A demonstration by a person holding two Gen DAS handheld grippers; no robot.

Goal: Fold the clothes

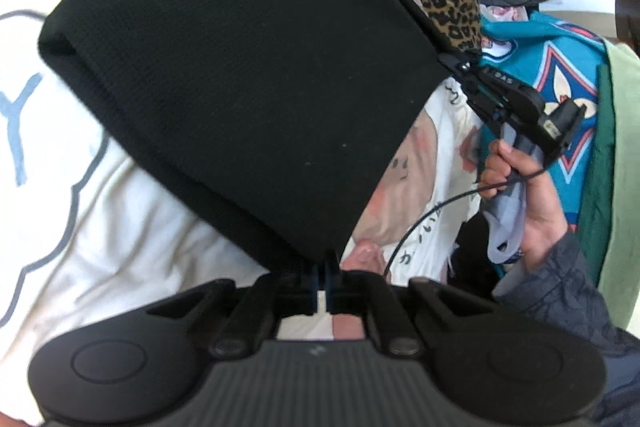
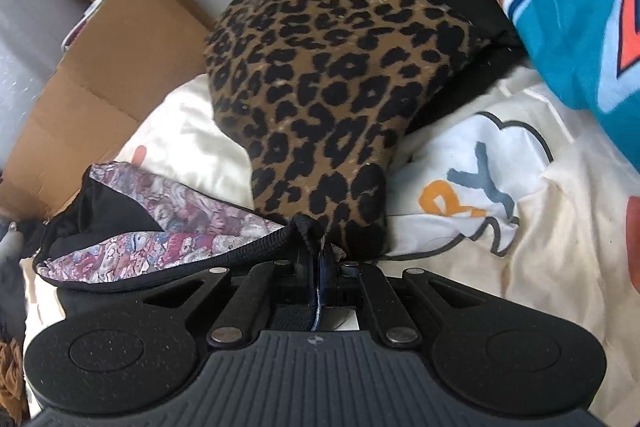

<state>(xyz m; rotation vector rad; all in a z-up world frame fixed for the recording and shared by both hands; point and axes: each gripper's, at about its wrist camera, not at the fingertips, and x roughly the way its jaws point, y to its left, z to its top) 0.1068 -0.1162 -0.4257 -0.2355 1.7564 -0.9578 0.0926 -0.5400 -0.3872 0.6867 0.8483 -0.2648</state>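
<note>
Both grippers pinch black garment; its spread hides bed beneath.

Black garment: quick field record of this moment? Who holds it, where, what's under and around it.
garment: black garment, patterned lining showing at its open edge
left gripper: shut on the near corner
right gripper: shut on the far corner, at the black trim
state: lifted, spread between both grippers
beneath: cream printed sheet
nearby: leopard-print cloth, teal printed fabric, cardboard box
</note>
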